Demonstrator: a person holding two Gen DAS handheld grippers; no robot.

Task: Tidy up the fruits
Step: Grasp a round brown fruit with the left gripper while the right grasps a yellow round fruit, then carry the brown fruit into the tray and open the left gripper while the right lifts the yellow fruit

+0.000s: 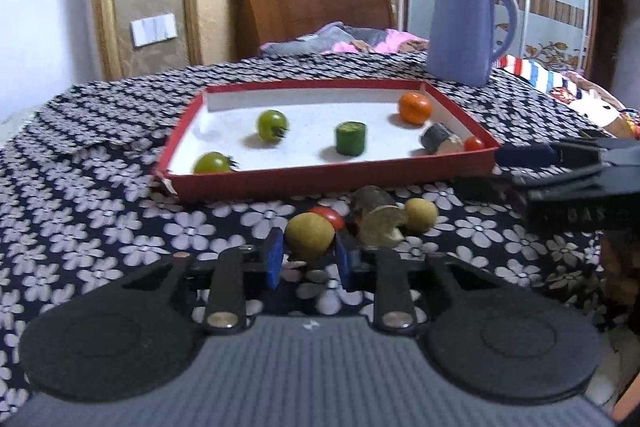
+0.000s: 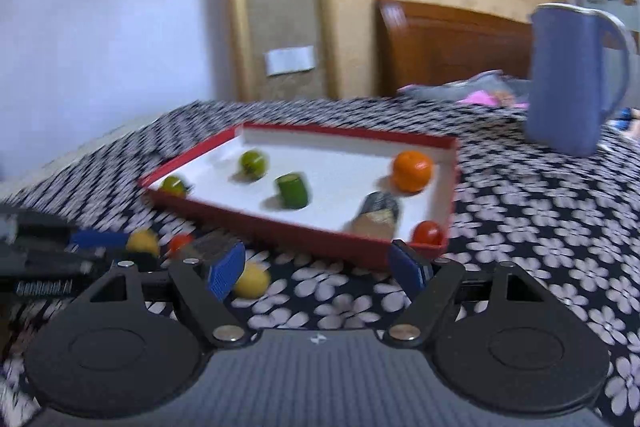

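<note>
A red tray (image 1: 328,175) with a white floor holds two green tomatoes (image 1: 272,125), a green cylinder (image 1: 351,137), an orange (image 1: 415,107), a grey chunk (image 1: 440,139) and a red tomato (image 1: 474,143). In front of it on the cloth lie two yellow-brown round fruits, a red tomato (image 1: 330,215) and a brown chunk (image 1: 376,221). My left gripper (image 1: 308,259) is closed around the nearer yellow-brown fruit (image 1: 309,235), its pads at both sides. My right gripper (image 2: 320,267) is open and empty in front of the tray (image 2: 304,231); the other yellow fruit (image 2: 252,281) lies by its left finger.
A purple jug (image 1: 466,31) stands behind the tray at the right; it also shows in the right wrist view (image 2: 572,79). The table has a black cloth with white flowers. A bed with a wooden headboard (image 1: 308,7) is behind.
</note>
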